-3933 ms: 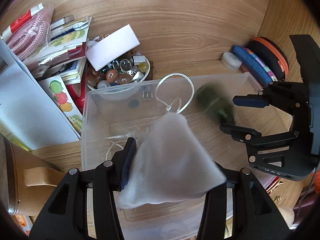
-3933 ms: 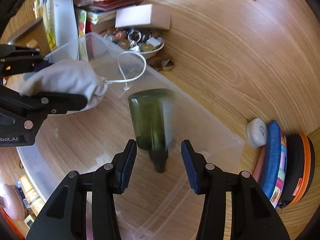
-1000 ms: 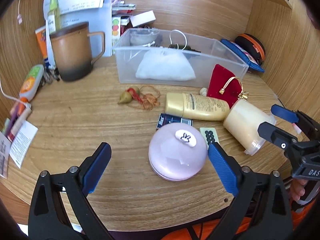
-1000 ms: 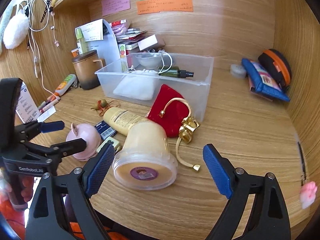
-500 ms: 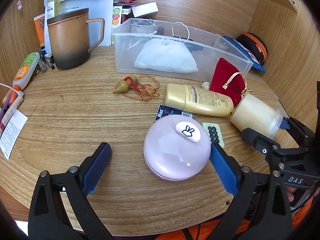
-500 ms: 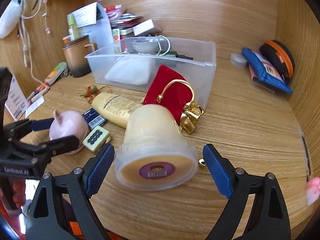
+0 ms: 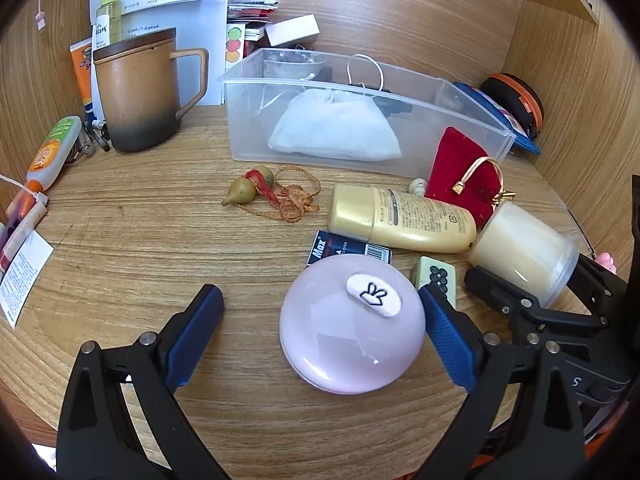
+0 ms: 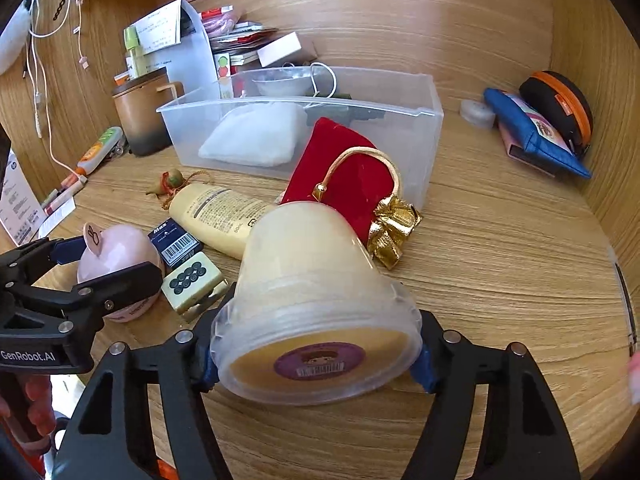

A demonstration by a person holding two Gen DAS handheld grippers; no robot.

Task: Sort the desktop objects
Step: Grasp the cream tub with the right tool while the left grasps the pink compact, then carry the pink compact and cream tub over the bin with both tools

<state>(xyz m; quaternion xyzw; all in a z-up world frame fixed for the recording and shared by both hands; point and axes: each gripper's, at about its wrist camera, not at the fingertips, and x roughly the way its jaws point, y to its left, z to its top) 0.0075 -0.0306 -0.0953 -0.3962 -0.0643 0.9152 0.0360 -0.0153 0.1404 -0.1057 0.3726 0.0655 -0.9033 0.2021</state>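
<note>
right gripper (image 8: 316, 360) clamping cream jar (image 8: 312, 292), left gripper (image 7: 320, 328) spread around pink case (image 7: 352, 328)

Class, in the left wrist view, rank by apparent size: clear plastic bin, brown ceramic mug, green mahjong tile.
1. Clear plastic bin
2. Brown ceramic mug
3. Green mahjong tile, smallest despite lying nearest the camera.

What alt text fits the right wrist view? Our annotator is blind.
The right gripper closes around a tipped cream-filled plastic jar on a cluttered wooden desk. Left, the open left gripper straddles a pink round case; behind stand a red pouch and clear bin.
</note>
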